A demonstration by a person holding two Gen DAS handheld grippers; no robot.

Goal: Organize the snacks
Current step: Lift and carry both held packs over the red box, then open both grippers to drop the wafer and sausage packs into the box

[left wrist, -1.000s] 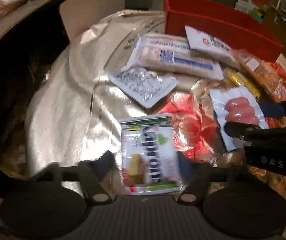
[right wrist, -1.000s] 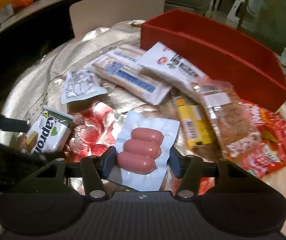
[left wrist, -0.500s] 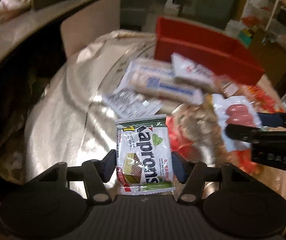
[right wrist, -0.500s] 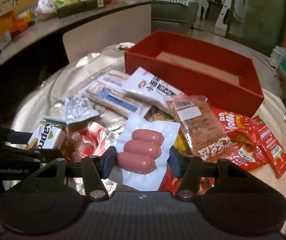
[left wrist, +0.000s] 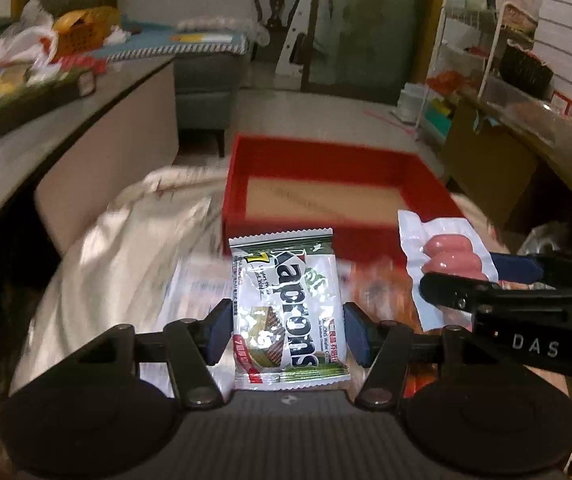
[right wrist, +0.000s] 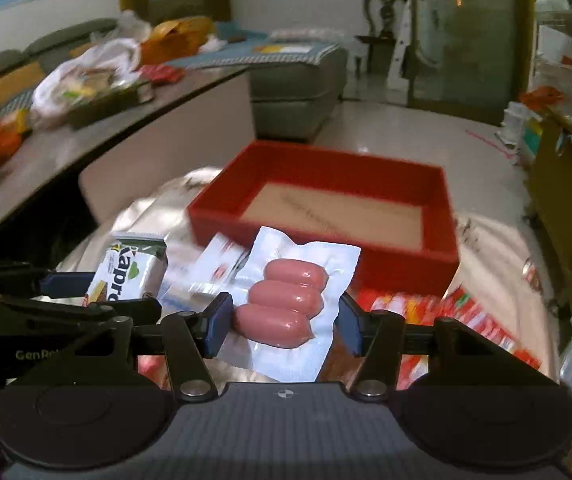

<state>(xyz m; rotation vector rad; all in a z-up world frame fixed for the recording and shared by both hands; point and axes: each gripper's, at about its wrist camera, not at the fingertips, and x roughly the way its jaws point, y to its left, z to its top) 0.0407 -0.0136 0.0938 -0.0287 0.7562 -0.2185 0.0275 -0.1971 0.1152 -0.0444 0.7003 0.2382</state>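
Observation:
My left gripper (left wrist: pixel 288 330) is shut on a green-and-white wafer packet (left wrist: pixel 286 304), held flat above the table. To its right my right gripper (right wrist: pixel 284 322) is shut on a white vacuum pack of three pink sausages (right wrist: pixel 286 304). Each gripper shows in the other's view: the sausage pack (left wrist: pixel 446 256) at the right, the wafer packet (right wrist: pixel 126 272) at the left. Just beyond both packs stands a red box (right wrist: pixel 438 256) with a bare tan floor (left wrist: pixel 318 200). Both packs hang in front of its near wall.
Several snack packets lie blurred on the shiny cloth: white ones (right wrist: pixel 210 268) below the grippers, red ones (right wrist: pixel 466 312) at the right. A long counter (right wrist: pixel 86 148) with bags runs along the left. A grey sofa (right wrist: pixel 298 92) stands behind the box.
Both grippers have risen off the table with their packs and tilted up. The red box's inside has come into view, and the loose packets have dropped lower in frame.

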